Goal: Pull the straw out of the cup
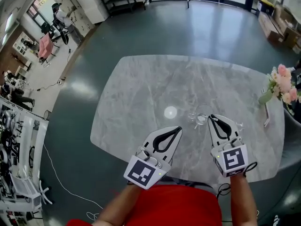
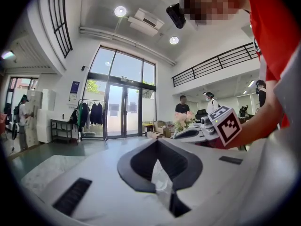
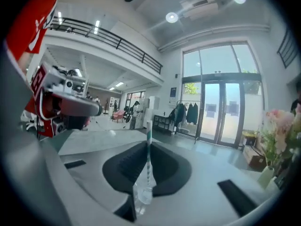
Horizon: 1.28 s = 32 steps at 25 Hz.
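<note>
Pinching straw [image 3: 148,147] tight in my right hand-held gripper [image 1: 213,117], just beside cup [image 1: 202,113] on tabletop [image 1: 141,93], so I can lift it out. Straw bottom looks inside cup. My left hand-held gripper [image 1: 178,129] pressed together, empty, waits near cup.

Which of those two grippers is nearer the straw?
Right. The right gripper has its fingers shut on the straw; the left gripper hangs apart, off to the straw's left.
</note>
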Each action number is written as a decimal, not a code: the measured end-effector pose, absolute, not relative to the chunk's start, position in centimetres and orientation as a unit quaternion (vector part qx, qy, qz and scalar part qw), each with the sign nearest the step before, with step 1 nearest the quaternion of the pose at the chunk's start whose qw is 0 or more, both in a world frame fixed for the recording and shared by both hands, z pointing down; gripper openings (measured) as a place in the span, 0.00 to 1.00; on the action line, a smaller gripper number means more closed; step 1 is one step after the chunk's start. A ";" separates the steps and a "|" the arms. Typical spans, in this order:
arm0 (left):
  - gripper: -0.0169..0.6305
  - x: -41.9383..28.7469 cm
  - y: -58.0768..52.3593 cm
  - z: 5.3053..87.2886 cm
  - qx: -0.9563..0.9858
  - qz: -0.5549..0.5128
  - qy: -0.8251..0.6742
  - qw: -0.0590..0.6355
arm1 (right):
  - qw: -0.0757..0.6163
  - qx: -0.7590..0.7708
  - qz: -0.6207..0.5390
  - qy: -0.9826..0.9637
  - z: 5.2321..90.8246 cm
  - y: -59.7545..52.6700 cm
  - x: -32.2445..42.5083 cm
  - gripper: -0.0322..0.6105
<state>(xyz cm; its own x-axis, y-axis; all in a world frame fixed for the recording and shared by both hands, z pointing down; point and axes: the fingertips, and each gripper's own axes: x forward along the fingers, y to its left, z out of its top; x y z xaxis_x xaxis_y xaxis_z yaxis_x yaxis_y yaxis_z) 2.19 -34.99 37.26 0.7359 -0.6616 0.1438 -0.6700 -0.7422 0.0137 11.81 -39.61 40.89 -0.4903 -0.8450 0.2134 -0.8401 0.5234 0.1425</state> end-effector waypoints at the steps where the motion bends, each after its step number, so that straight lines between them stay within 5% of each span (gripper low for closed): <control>1: 0.04 2.3 -34.9 37.0 0.932 0.063 -0.356 0.031 | 0.108 0.493 0.000 -0.863 39.7 -39.3 12.3 0.11; 10: 0.04 3.8 -33.8 34.2 0.941 0.052 -0.333 0.013 | -0.032 0.516 0.020 -0.856 29.4 -35.5 17.2 0.11; 32: 0.04 6.1 -33.1 30.6 0.958 0.040 -0.284 -0.023 | -0.055 0.531 0.022 -0.845 27.4 -31.0 20.0 0.11</control>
